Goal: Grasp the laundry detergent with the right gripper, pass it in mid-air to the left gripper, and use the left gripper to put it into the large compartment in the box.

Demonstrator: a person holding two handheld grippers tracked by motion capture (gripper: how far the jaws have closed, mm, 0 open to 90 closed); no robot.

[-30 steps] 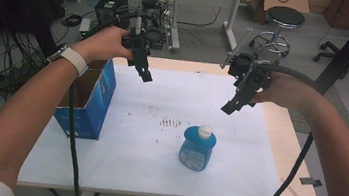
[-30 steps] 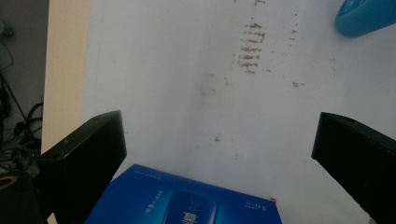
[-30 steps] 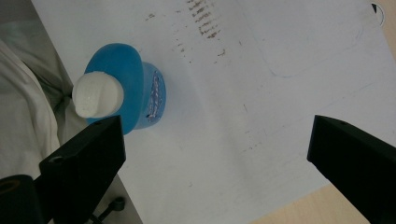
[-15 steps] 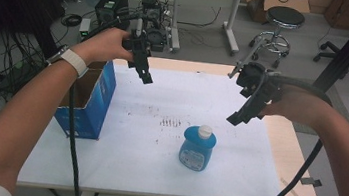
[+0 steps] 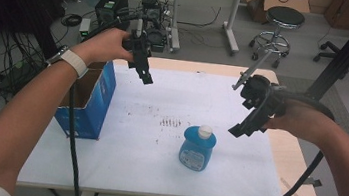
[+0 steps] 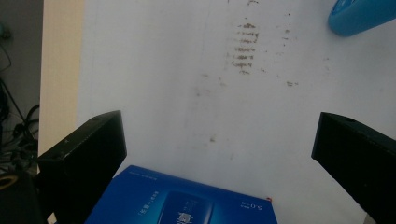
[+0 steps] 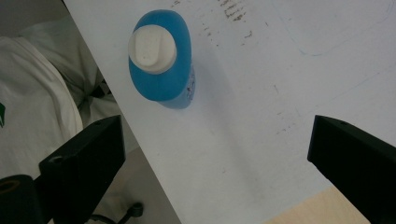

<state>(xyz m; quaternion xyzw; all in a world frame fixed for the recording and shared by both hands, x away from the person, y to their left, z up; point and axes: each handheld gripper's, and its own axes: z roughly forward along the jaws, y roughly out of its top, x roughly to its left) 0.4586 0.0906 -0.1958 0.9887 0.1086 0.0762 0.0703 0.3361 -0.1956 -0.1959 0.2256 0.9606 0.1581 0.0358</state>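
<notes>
A blue bottle (image 5: 197, 147) with a white cap stands upright on the white table (image 5: 164, 162), near its front middle. The right gripper view looks down on that bottle (image 7: 161, 58), ahead and left of the jaws. My right gripper (image 5: 245, 128) hovers open above the table, just right of the bottle, with nothing in it. My left gripper (image 5: 144, 75) hangs open over the table's back left, beside an open blue box (image 5: 92, 99). In the left gripper view the box top (image 6: 187, 203) lies below the wide-apart jaws, and the bottle's edge (image 6: 362, 16) shows at the top right.
A patch of dark smudges (image 5: 170, 122) marks the table's middle. The blue box stands at the table's left edge. Behind the table are equipment with cables (image 5: 138, 10), a stool (image 5: 283, 21) and another desk. A cable trails from each gripper.
My right gripper has moved down and toward the front, closer to the bottle. The left gripper has held almost still.
</notes>
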